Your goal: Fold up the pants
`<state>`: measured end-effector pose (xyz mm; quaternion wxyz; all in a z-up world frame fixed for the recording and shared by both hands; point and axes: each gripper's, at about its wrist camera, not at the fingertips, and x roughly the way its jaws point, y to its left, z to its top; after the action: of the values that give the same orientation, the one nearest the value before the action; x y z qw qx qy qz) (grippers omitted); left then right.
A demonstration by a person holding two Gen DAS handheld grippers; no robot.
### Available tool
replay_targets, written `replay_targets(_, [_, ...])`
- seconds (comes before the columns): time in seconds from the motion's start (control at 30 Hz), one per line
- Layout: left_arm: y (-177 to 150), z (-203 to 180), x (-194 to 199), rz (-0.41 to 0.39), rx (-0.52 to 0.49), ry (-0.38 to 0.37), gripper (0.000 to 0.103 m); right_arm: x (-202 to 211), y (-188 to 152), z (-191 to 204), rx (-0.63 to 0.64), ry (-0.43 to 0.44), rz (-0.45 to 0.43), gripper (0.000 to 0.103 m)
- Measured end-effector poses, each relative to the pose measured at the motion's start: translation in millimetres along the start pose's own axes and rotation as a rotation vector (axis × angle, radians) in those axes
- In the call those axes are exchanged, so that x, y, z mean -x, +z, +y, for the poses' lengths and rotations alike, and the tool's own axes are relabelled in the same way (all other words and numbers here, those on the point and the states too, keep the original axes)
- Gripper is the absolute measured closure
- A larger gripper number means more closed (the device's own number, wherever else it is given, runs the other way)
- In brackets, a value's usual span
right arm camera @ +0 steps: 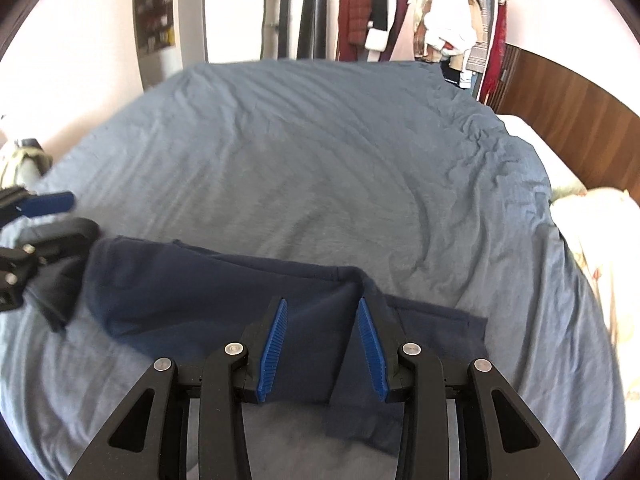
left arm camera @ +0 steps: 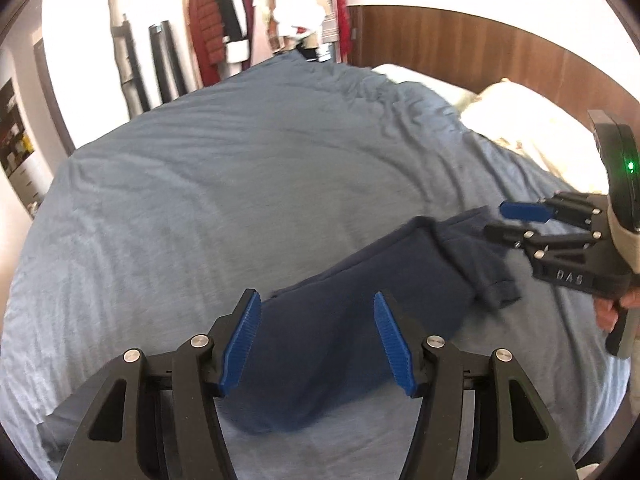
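Dark navy pants (left arm camera: 352,312) lie folded lengthwise on the blue-grey bedspread (left arm camera: 240,184). In the left wrist view my left gripper (left arm camera: 316,300) is open, its blue pads (left arm camera: 240,344) spread above one end of the pants. My right gripper (left arm camera: 508,224) shows at the right edge, open, at the other end by a turned-up cuff (left arm camera: 492,292). In the right wrist view my right gripper (right arm camera: 322,304) is open over a raised fold of the pants (right arm camera: 224,300). My left gripper (right arm camera: 64,216) shows at the left edge, open.
The bedspread (right arm camera: 320,168) covers a wide bed. A wooden headboard (left arm camera: 480,52) and cream pillows (left arm camera: 532,128) are at the right. A clothes rack (right arm camera: 420,16) with hanging garments and dark rolled items (right arm camera: 312,20) stand against the far wall.
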<state>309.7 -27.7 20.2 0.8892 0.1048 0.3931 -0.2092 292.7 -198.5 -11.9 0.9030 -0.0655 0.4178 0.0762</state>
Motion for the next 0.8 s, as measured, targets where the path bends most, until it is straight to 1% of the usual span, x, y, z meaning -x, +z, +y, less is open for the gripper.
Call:
replay_targets(0.1, [1.7, -18.7, -7.1, -0.019, -0.016, -0.031, 0.045, 6.3, -14.9, -9.7, -0.038, 0.028, -0.022, 0.066])
replay_targets(0.23, [5.4, -42.4, -24.6, -0.049, -0.059, -0.112, 0.045, 6.8, -33.3, -24.7, -0.082, 0.047, -0.063, 0.066])
replay_targets(0.33, [8.9, -59.5, -36.4, -0.056, -0.098, -0.143, 0.046, 5.1, -41.5, -33.3, -0.097, 0.048, -0.087, 0.066])
replay_targets(0.47, [16.7, -84.8, -44.9, -0.054, -0.178, -0.172, 0.046, 4.6, -52.3, -47.6, -0.127, 0.017, -0.096, 0.066])
replay_targets(0.6, [19.4, -107.9, -54.7, -0.003, -0.209, -0.226, 0.046, 9.1, -65.9, -66.0, -0.186, -0.016, -0.049, 0.066])
replay_targets(0.67, [17.3, -117.5, -64.4, 0.062, -0.181, -0.268, 0.046, 12.4, -74.5, -75.7, -0.223, -0.022, -0.008, 0.066])
replay_targets(0.8, [2.7, -135.9, -82.4, 0.161, -0.152, -0.294, 0.046, 15.7, -96.3, -97.3, -0.309, -0.011, 0.073, 0.066])
